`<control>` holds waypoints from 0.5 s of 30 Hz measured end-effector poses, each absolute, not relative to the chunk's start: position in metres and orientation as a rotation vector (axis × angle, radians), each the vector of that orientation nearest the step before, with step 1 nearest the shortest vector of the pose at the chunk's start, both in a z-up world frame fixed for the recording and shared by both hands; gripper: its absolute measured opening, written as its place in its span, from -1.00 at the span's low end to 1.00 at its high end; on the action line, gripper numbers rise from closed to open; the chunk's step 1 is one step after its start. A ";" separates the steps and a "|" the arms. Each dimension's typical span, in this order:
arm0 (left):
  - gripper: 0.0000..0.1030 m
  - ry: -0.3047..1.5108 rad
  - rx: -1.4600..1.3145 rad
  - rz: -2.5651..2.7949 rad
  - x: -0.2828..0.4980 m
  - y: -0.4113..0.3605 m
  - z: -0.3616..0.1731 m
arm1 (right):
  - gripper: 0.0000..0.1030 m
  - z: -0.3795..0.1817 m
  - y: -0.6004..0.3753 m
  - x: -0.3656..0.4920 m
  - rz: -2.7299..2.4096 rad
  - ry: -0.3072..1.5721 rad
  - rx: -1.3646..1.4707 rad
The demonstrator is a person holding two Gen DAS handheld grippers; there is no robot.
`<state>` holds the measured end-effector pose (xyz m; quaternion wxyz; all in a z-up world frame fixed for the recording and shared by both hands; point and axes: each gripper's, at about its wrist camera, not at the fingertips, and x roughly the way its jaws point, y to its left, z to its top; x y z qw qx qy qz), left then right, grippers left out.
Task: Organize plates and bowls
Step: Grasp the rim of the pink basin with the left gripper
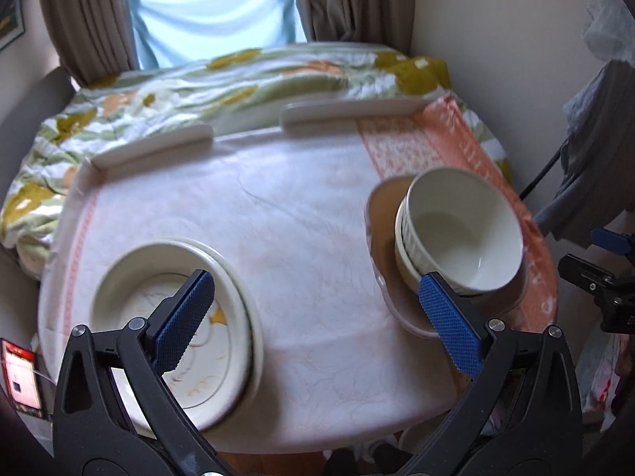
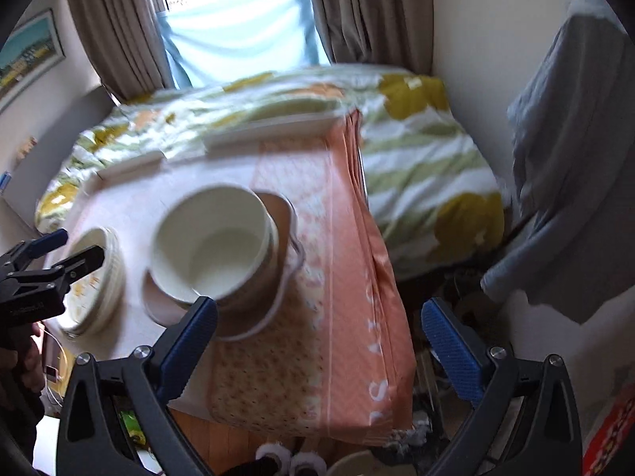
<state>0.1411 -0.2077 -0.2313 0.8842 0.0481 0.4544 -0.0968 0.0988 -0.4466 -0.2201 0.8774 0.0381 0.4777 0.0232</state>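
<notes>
My left gripper (image 1: 317,317) hangs over the near edge of the table (image 1: 301,206), its 2 blue pads spread wide with nothing between them. One pad sits in front of the stack of plates (image 1: 131,277), which lies at the near left of the table; the top plate carries a faint yellow and brown pattern. The other pad sits in front of the stacked white bowls (image 1: 460,230), 2 nested together and standing on a brown plate (image 1: 381,230) at the near right of the table, over the edge of the orange-patterned cloth (image 1: 448,135).

My right gripper (image 2: 319,337) is also wide apart and empty, held above the table's right side where the orange cloth (image 2: 357,277) drapes over the edge. In its view the bowls (image 2: 210,246) lie ahead and to the left, and the plate stack (image 2: 99,277) further left, partly behind my other gripper (image 2: 59,254). Beyond the table's far edge lies a floral bedspread (image 1: 198,83).
</notes>
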 end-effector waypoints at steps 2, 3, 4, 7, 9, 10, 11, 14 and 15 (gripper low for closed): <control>0.99 0.964 0.113 -0.210 0.144 -0.212 -0.244 | 0.98 -0.236 -0.447 0.109 0.035 1.046 0.076; 0.99 0.972 0.119 -0.217 0.146 -0.214 -0.249 | 0.98 -0.242 -0.448 0.113 0.036 1.067 0.079; 0.98 0.981 0.128 -0.222 0.148 -0.217 -0.254 | 0.98 -0.248 -0.447 0.115 0.034 1.084 0.076; 0.82 1.015 0.148 -0.236 0.155 -0.223 -0.266 | 0.72 -0.261 -0.442 0.124 0.033 1.138 0.040; 0.58 1.040 0.150 -0.245 0.160 -0.227 -0.271 | 0.43 -0.265 -0.439 0.132 0.045 1.169 0.036; 0.41 1.051 0.149 -0.251 0.162 -0.229 -0.273 | 0.36 -0.267 -0.436 0.136 0.048 1.184 0.026; 0.32 1.062 0.151 -0.257 0.164 -0.231 -0.275 | 0.24 -0.269 -0.432 0.138 0.050 1.195 0.015; 0.18 1.079 0.162 -0.282 0.169 -0.238 -0.283 | 0.05 -0.276 -0.426 0.145 0.061 1.217 -0.019; 0.15 1.081 0.164 -0.288 0.170 -0.240 -0.284 | 0.00 -0.280 -0.425 0.147 0.063 1.222 -0.021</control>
